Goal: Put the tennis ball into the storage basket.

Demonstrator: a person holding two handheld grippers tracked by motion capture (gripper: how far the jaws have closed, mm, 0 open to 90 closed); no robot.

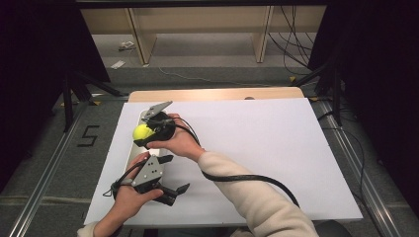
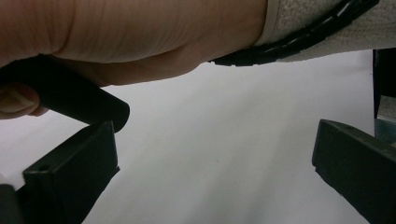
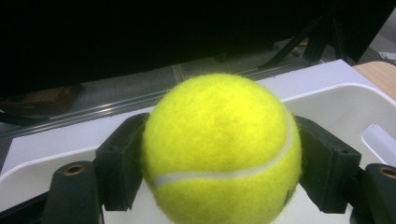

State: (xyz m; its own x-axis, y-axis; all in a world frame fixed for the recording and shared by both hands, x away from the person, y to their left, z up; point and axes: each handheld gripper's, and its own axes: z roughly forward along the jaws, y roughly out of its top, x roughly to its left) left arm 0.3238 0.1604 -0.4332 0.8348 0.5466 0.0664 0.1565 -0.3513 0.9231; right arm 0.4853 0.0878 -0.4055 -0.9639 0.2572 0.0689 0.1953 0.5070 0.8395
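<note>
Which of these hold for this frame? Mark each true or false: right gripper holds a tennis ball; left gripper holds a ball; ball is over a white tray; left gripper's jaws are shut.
1. The right gripper holds a tennis ball. True.
2. The left gripper holds a ball. False: nothing sits between its jaws.
3. The ball is over a white tray. True.
4. The left gripper's jaws are shut. False: they stand wide apart.

right gripper [image 1: 144, 132] reached across to the left over the white tray [image 1: 132, 154], jaws clamped on tennis ball [image 1: 142, 131], left gripper [image 1: 177, 193] just near side of the tray, jaws spread wide, pointing right under the right forearm [image 1: 247, 190]
</note>
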